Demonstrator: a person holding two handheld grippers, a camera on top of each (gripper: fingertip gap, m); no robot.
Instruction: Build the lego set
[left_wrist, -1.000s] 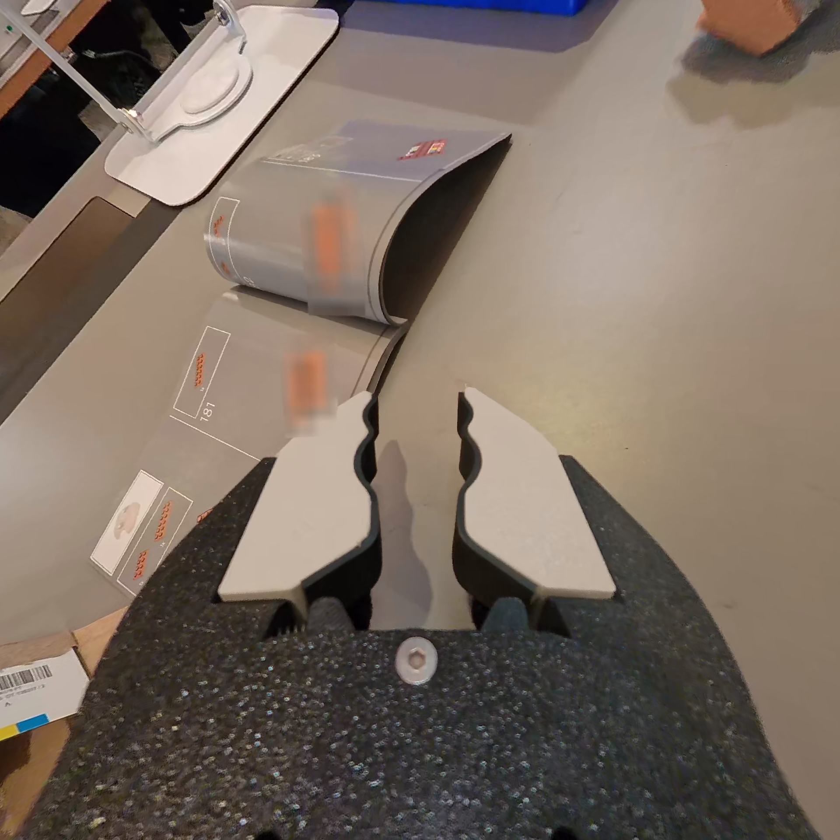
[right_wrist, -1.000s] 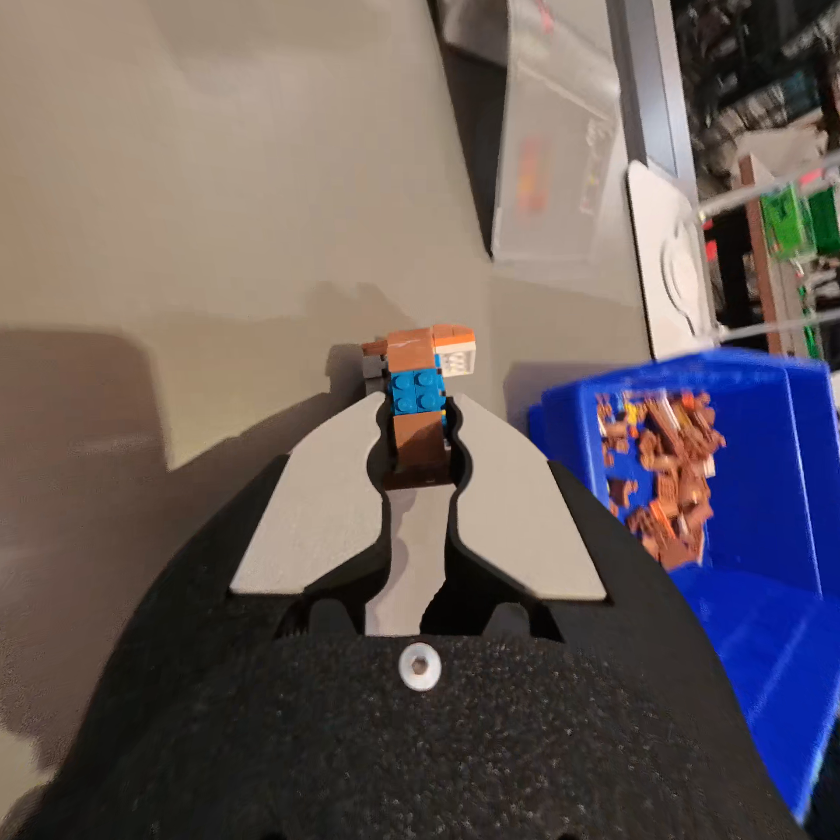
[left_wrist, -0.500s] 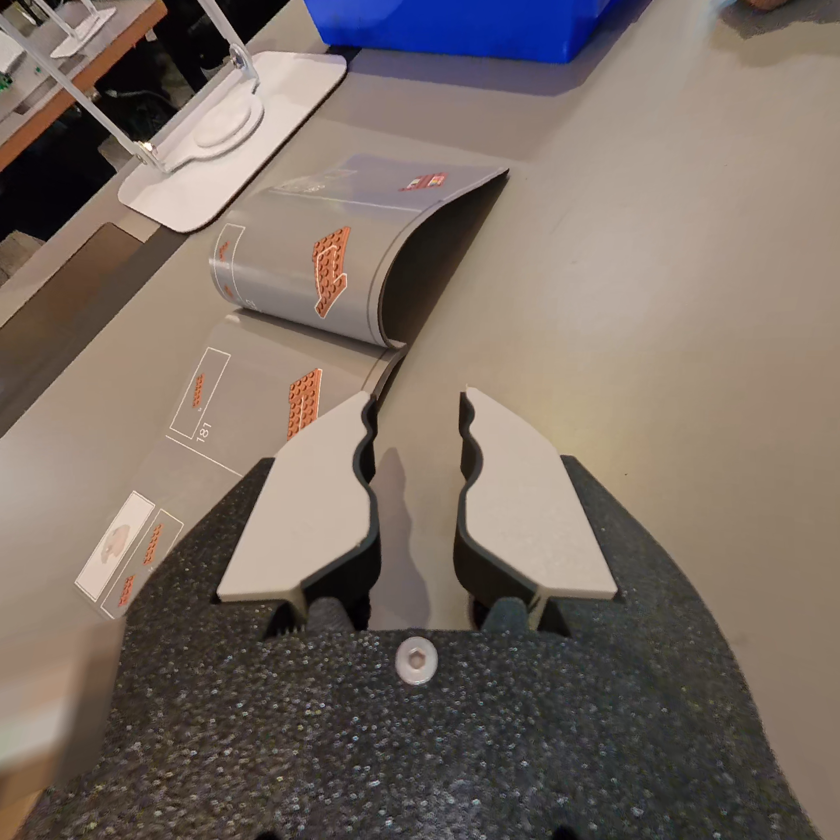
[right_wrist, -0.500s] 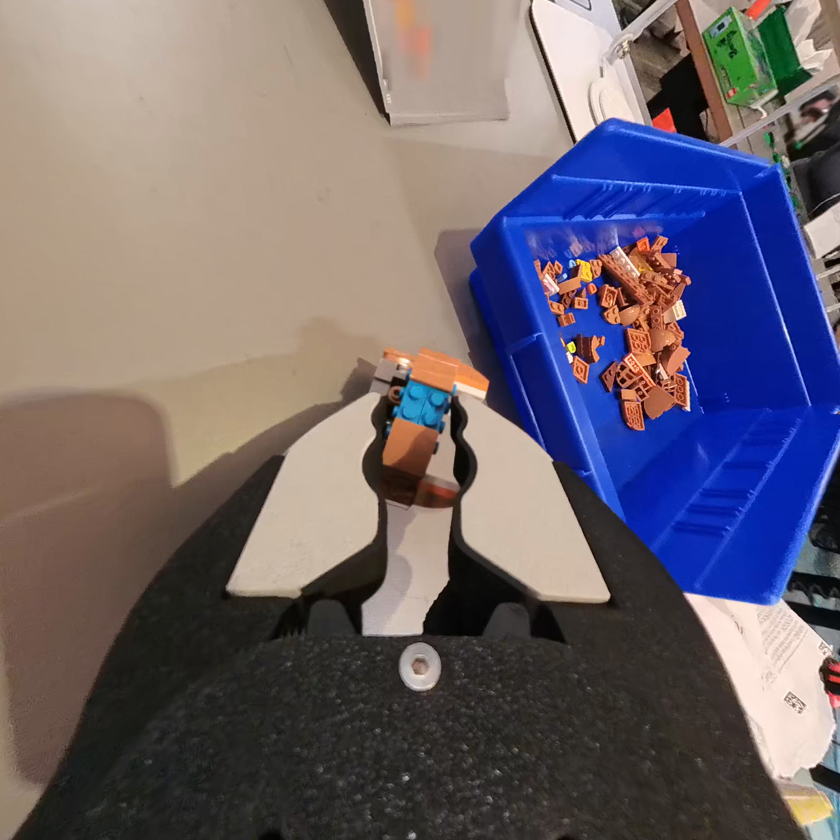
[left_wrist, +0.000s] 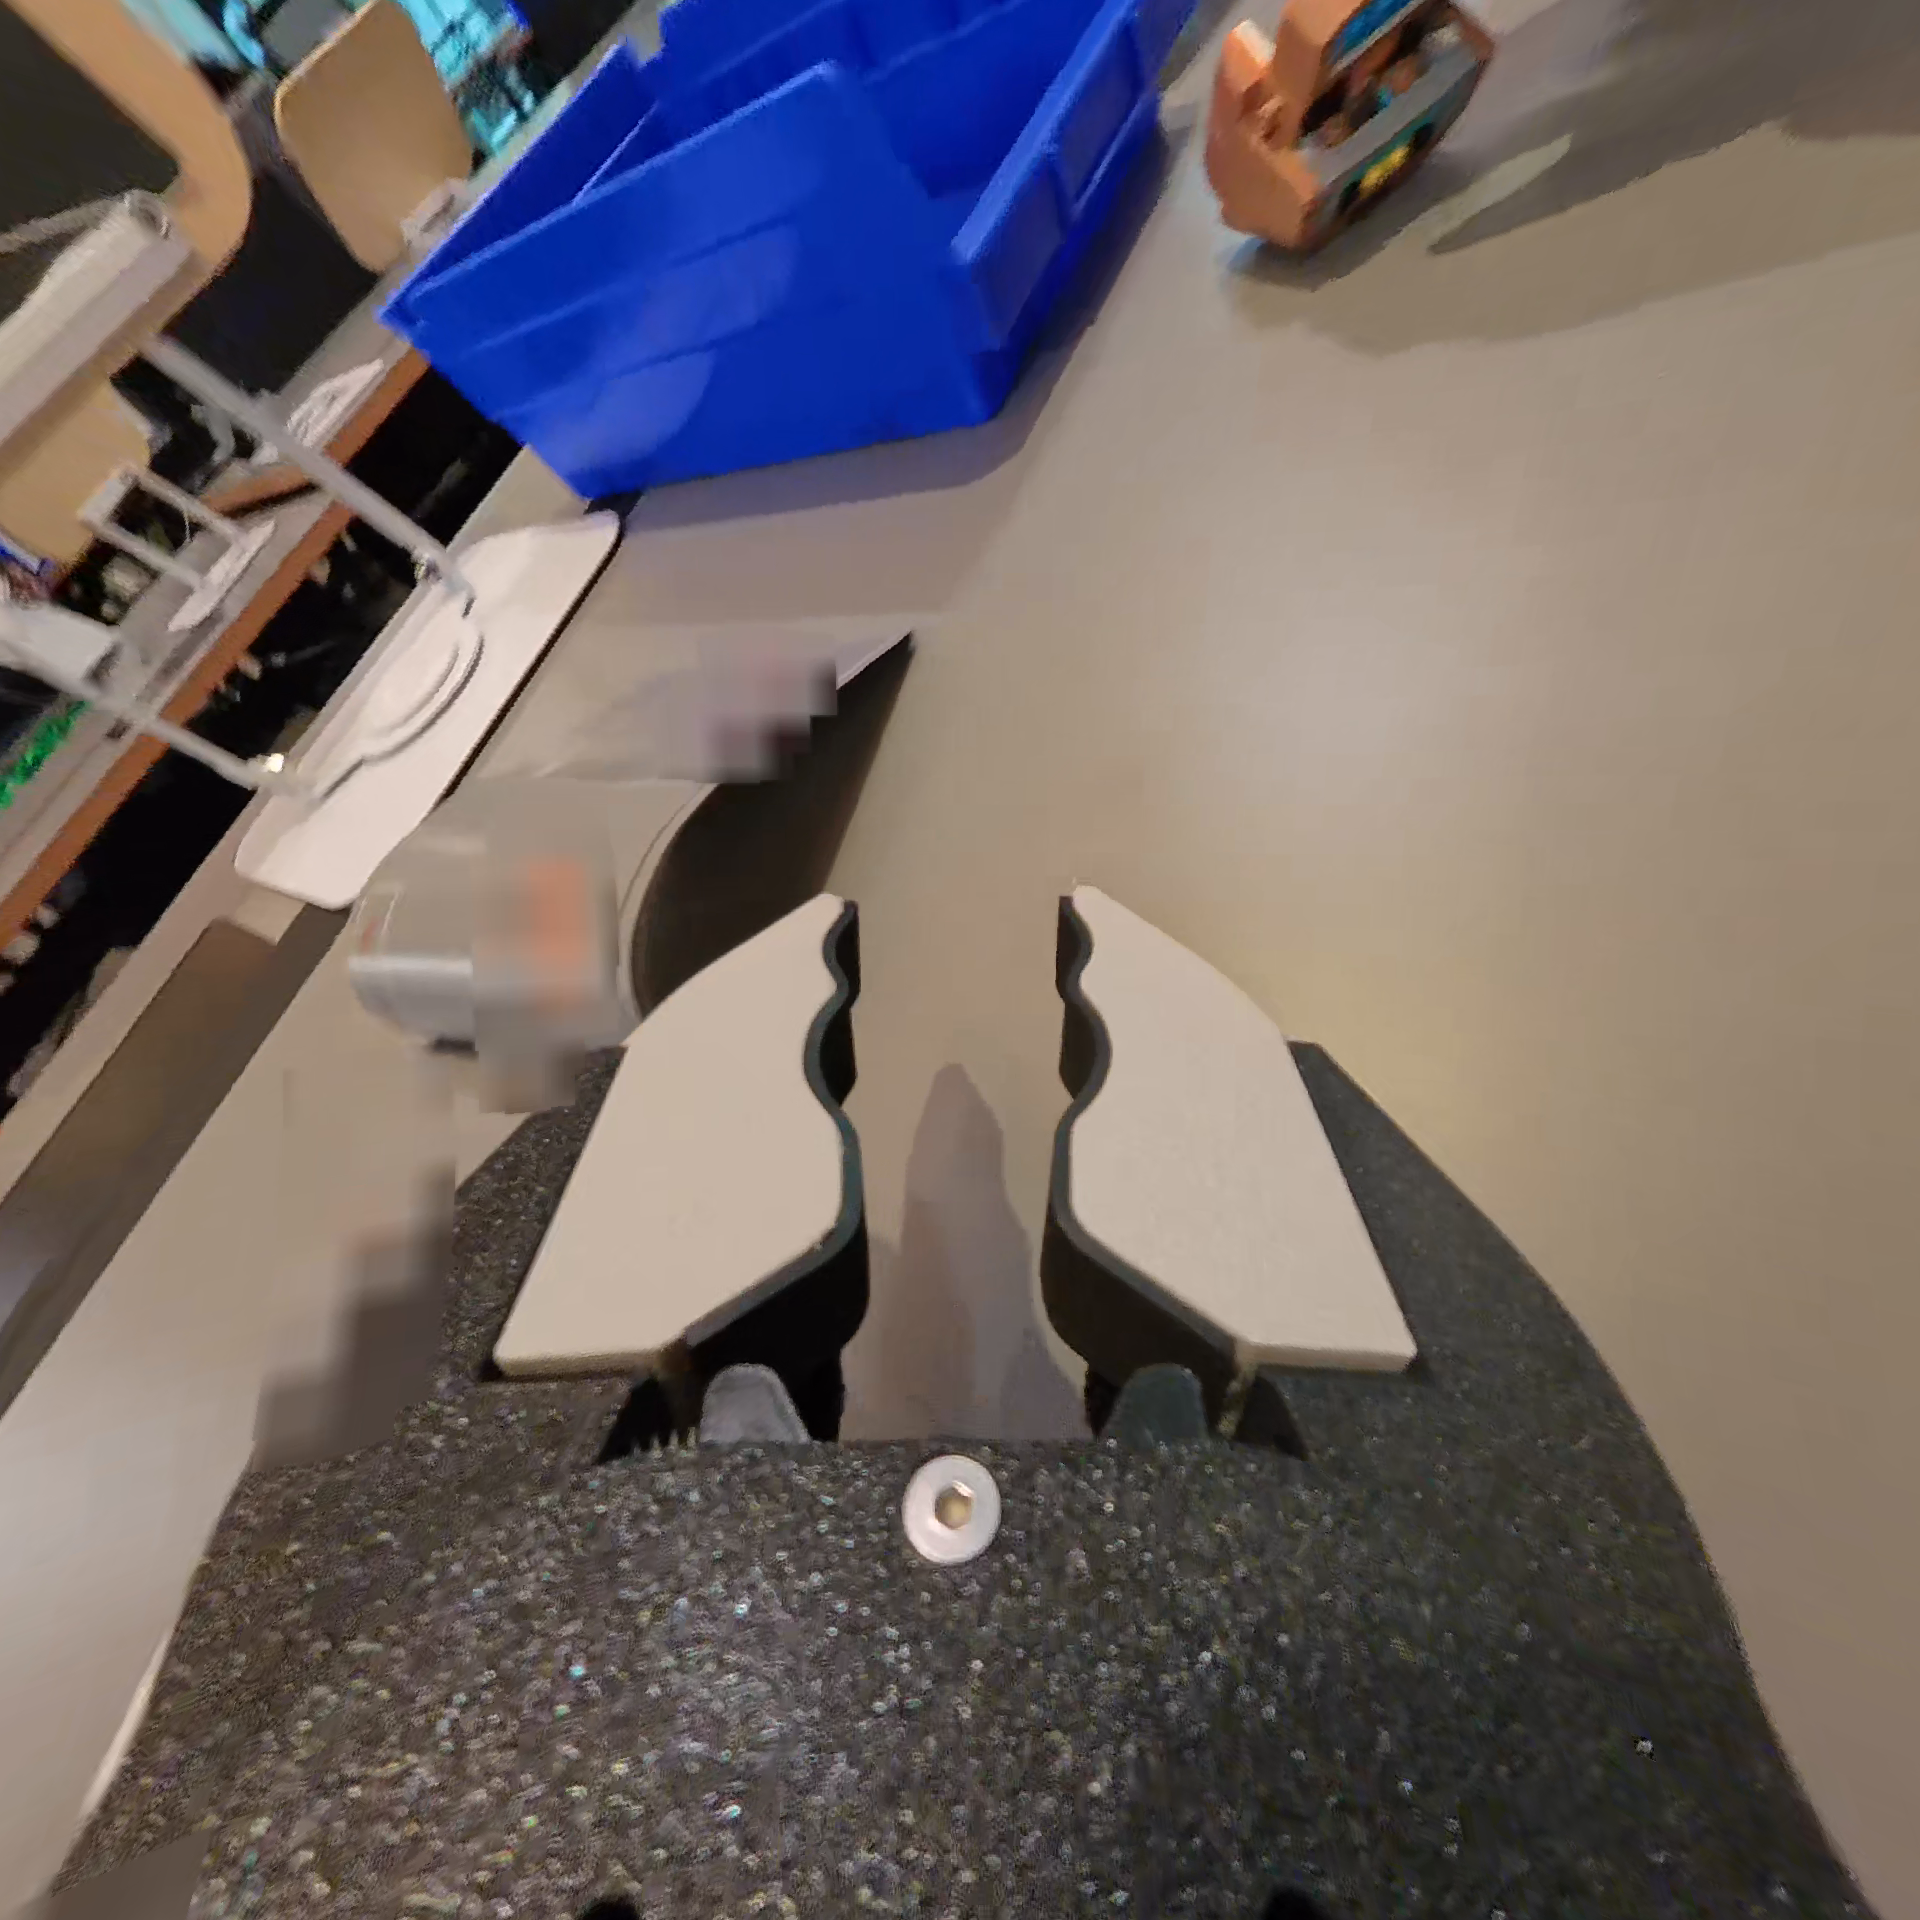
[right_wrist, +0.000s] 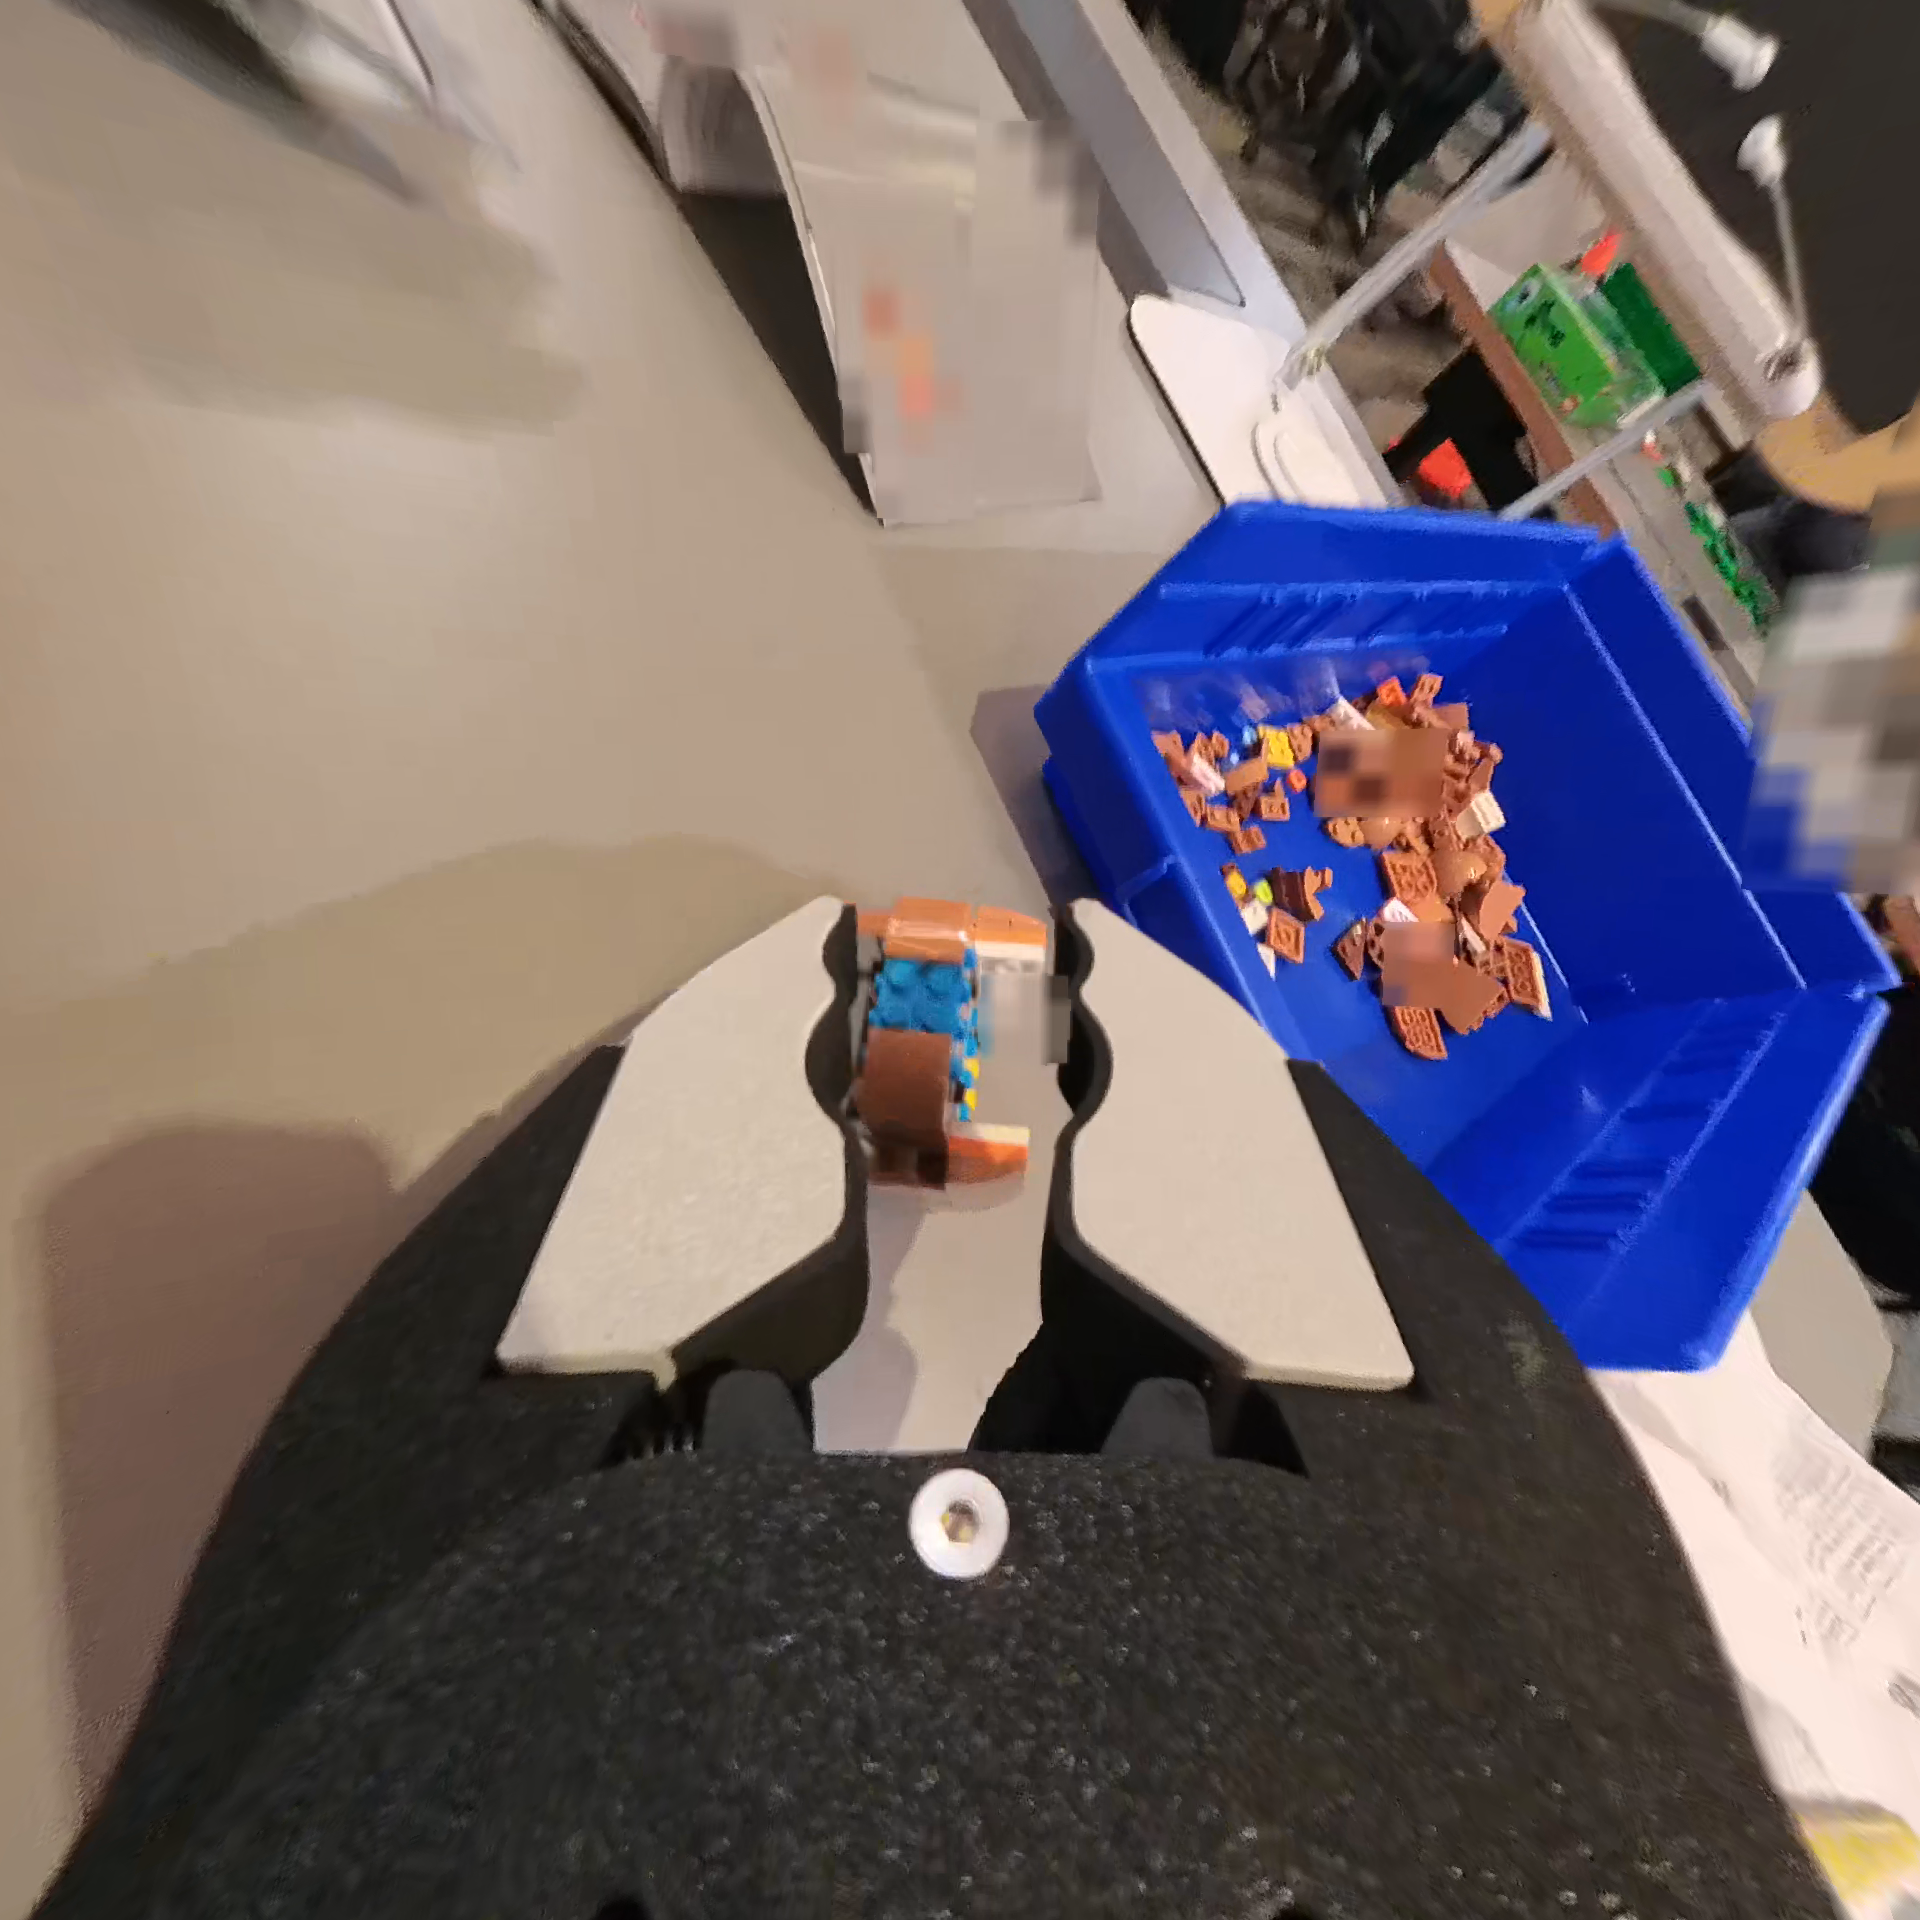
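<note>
Holding loose brown bricks (right_wrist: 1413, 862): blue bin (right_wrist: 1683, 1122)

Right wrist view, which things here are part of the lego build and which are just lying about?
Part of the job:
- lego model
- loose bricks
- blue bin
- instruction booklet

Lying about:
- white lamp base
- printed papers

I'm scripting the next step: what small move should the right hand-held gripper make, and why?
Probably draw the right hand-held gripper back off the lego build: its jaws stand apart, apparently not clamping it, and loose bricks wait in the blue bin.
</note>
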